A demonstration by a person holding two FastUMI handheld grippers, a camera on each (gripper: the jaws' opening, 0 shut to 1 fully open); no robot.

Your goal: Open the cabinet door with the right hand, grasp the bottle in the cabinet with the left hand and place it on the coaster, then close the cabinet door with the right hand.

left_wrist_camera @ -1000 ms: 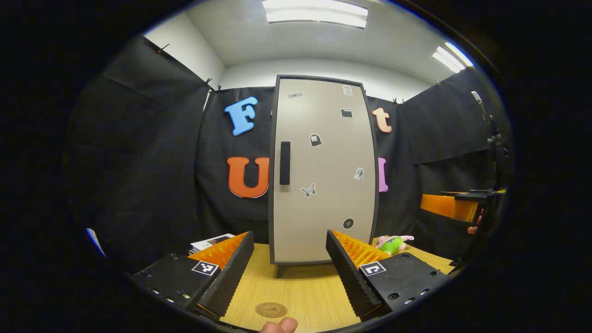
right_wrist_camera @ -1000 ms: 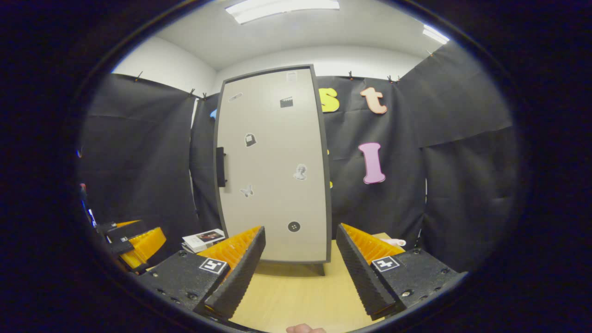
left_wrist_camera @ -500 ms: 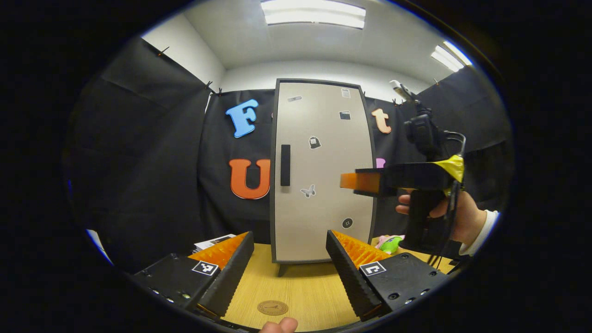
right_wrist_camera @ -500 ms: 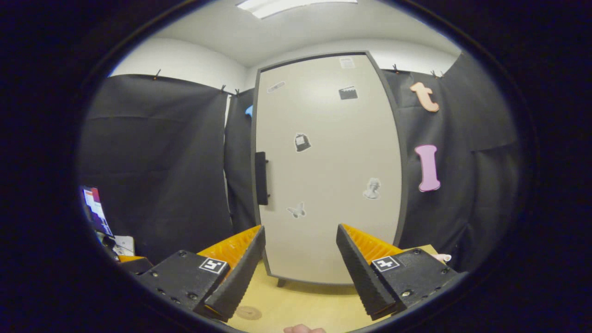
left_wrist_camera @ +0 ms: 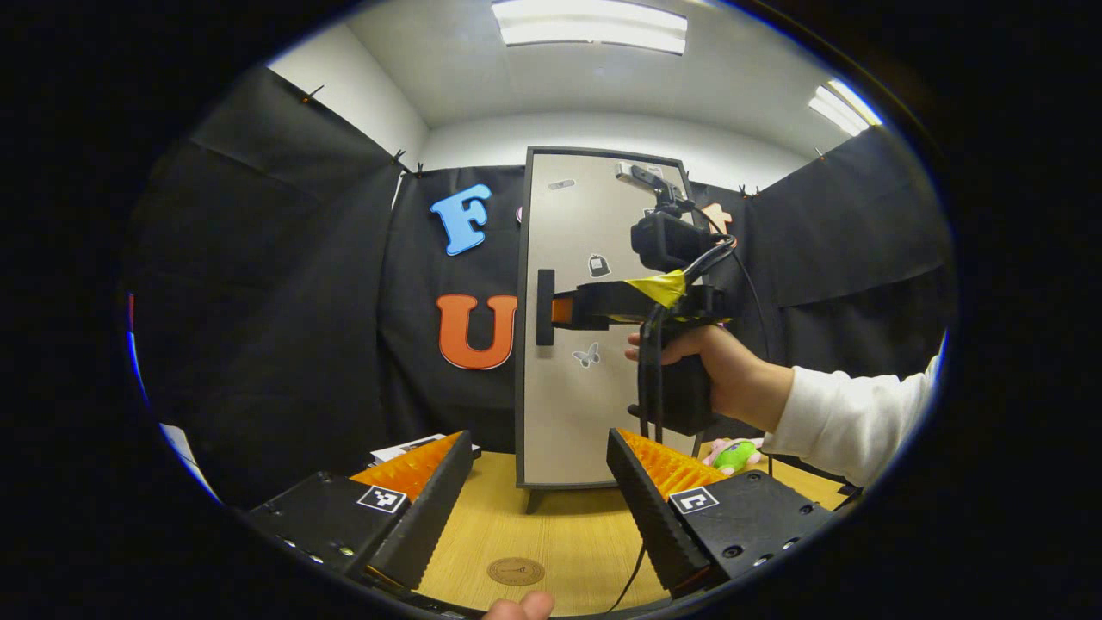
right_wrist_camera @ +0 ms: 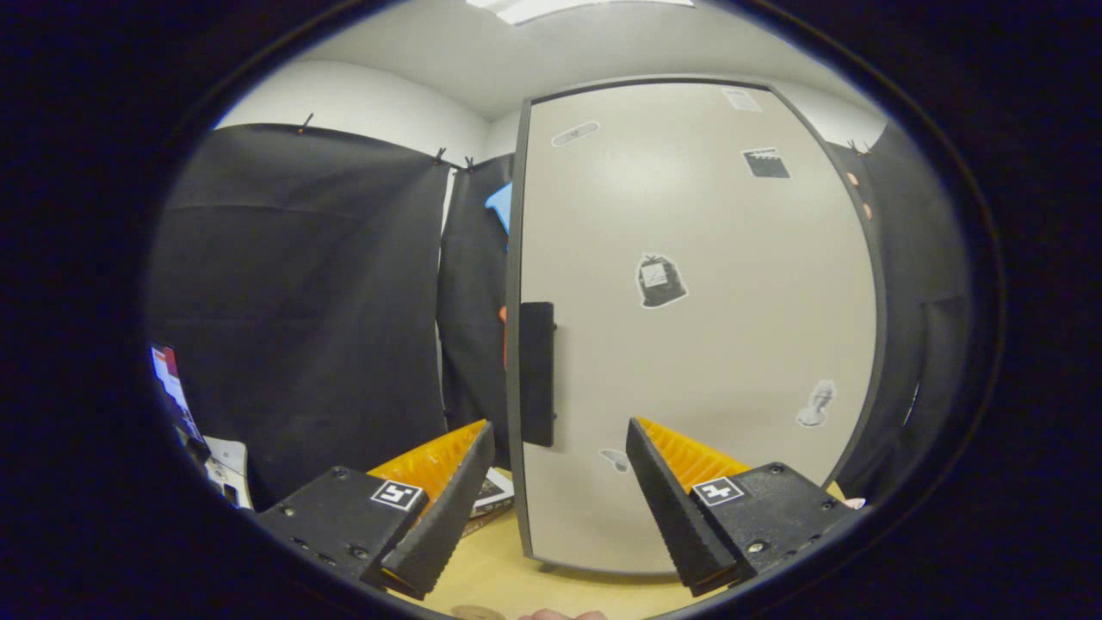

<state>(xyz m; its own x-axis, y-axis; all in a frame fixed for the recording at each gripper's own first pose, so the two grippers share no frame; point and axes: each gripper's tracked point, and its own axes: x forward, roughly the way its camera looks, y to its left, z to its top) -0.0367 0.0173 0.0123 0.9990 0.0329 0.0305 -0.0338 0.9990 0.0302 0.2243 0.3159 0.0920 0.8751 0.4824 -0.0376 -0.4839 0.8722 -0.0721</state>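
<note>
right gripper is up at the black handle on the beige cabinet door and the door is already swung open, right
Not quite: the beige cabinet door is shut, flush in its dark frame, as the left gripper view shows. The rest holds: the right gripper is up at the black handle.

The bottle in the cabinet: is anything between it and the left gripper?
Yes. The cabinet door is shut, so it blocks the left gripper. The right gripper is at the door handle, open, not yet gripping it.
</note>
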